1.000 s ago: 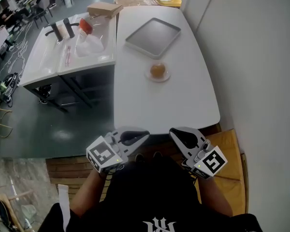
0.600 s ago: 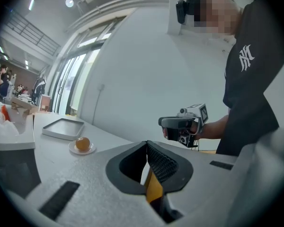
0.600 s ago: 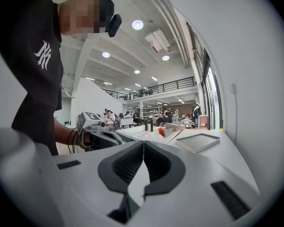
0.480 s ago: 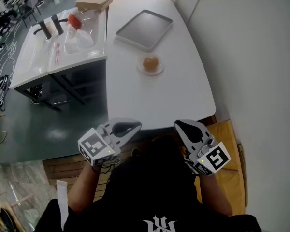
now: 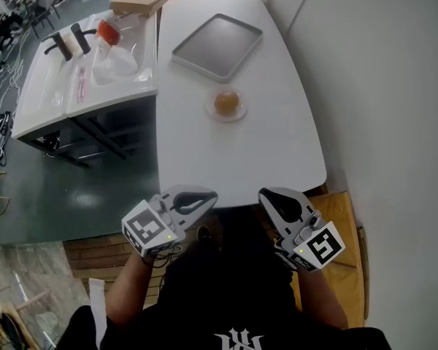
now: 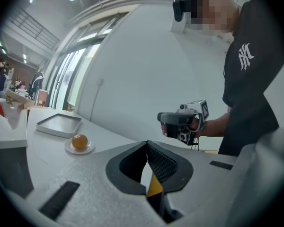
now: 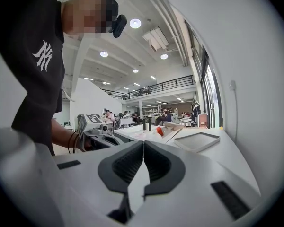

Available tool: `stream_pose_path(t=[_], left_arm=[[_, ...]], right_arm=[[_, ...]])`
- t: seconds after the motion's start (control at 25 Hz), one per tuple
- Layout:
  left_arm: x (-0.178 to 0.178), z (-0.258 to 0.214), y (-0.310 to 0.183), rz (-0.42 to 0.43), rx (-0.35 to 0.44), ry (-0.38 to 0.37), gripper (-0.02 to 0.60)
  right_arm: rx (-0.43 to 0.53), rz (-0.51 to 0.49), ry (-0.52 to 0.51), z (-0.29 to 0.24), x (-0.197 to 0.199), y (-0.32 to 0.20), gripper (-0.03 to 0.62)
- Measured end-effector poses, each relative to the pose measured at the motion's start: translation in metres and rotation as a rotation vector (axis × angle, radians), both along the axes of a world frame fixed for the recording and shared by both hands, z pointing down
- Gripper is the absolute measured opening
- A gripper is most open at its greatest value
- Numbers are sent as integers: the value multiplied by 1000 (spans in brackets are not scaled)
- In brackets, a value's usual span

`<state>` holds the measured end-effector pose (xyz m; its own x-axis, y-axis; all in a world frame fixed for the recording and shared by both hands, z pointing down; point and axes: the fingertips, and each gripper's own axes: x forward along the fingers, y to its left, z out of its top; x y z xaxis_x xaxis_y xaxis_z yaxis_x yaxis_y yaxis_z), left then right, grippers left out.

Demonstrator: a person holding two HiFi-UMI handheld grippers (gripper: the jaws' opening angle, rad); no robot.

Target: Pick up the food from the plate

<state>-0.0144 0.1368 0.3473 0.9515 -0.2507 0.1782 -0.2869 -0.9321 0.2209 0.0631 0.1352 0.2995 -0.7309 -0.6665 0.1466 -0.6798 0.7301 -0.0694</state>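
A round brown piece of food (image 5: 227,102) sits on a small clear plate (image 5: 239,114) in the middle of the white table (image 5: 277,159); the left gripper view shows the food (image 6: 79,141) far off on its plate (image 6: 87,150). Both grippers are held near the person's body, short of the table's near edge. My left gripper (image 5: 206,197) is shut with nothing in it, its jaws meeting (image 6: 147,144). My right gripper (image 5: 266,197) is also shut and empty (image 7: 143,144).
A grey tray (image 5: 217,46) lies beyond the plate. A second white table (image 5: 51,97) at the left carries bottles, a plastic bag and a cardboard box (image 5: 138,4). A white wall (image 5: 379,86) runs along the right. An orange seat (image 5: 344,217) stands by the table's near right corner.
The head view has shifted, so the table and plate sit a little lower and further left than a second ago. Both grippers stay shut near the body, hardly moved.
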Motion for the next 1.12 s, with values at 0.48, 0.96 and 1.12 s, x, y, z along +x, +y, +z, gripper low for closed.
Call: stream_pose_path(t=[0.48,0.96,1.12], left_arm=[[8,9,-101,-69,-72,-10,6],[27,-8,-198,-114,-172,-56,6],[32,-7,-226,-143,-205,-74,6]], right_arm=[[27,-82,24,8,0,-113,3],[-50,-214,31,2,0,-226,3],[-79,-253,50,11,1,-252,5]])
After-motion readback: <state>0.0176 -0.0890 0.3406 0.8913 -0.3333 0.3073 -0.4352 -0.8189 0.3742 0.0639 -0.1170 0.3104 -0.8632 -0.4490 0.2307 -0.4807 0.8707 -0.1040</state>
